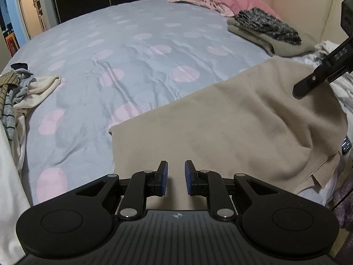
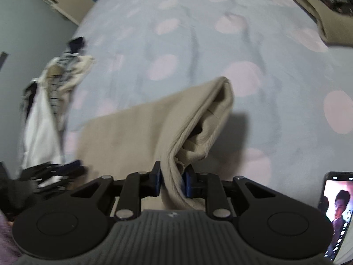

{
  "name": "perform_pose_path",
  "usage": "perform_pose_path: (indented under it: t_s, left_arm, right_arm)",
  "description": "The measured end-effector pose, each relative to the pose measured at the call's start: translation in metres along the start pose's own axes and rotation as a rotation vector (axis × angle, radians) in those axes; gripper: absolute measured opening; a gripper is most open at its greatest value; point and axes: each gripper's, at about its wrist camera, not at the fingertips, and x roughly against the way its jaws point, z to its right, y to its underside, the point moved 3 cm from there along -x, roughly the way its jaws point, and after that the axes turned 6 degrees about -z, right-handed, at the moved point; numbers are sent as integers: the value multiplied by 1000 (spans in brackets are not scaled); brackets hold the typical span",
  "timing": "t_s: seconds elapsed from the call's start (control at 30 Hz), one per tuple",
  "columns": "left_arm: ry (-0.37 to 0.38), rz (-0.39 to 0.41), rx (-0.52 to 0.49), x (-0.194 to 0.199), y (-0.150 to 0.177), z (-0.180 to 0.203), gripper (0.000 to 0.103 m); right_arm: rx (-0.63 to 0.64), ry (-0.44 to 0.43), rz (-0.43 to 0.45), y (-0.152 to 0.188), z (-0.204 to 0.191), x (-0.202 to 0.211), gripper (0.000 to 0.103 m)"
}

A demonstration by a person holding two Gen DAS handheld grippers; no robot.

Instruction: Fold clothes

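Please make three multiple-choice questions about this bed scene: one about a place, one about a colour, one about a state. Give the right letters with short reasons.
1. Where is the phone?
A. on the pillow
B. at the near right edge of the bed
C. on the folded stack

2. What colour are the spots on the bed cover?
A. pink
B. green
C. black

3. What is the right tool doing?
A. hanging open over bare cover
B. gripping the beige garment
C. gripping the phone

Answers:
1 B, its lit screen shows beside the right tool.
2 A, pale pink spots on grey-blue.
3 B, bunched fabric sits between its pads.
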Motion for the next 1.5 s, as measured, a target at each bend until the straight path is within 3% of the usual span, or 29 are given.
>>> perform_pose_path:
  t_s: [0.23, 0.37, 0.67, 0.93, 1.03, 1.1, 1.2, 1.33, 1.5]
  left_arm:
    - [49, 66, 14, 20, 1, -2, 14]
    - [53, 83, -1, 25, 3, 0, 14]
    - [-34, 72, 82, 38, 9, -42, 14]
    - [-61, 71, 174, 44, 20, -71, 14]
    - [-56, 79, 180, 47, 20, -74, 14]
    - [-48, 85, 181, 49, 21, -74, 14]
    - [-21, 93, 196, 52, 20, -75, 14]
    - [6, 127, 213, 62, 20, -72, 14]
    - [42, 154, 204, 67, 21, -62, 20]
  right_arm:
    - [102, -121, 22, 2, -74, 17, 23]
    - [170, -127, 15, 6, -112, 11, 23]
    - [249, -105, -79, 1, -174, -59, 23]
    - [186, -71, -162, -4, -181, -131, 23]
    - [168, -75, -173, -7, -183, -146, 34]
    - [176, -91, -166, -9, -187, -145, 43]
    - [191, -123, -145, -11, -192, -137, 45]
    - [217, -140, -46, -16, -192, -104, 53]
    - [287, -1, 96, -11, -171, -72, 51]
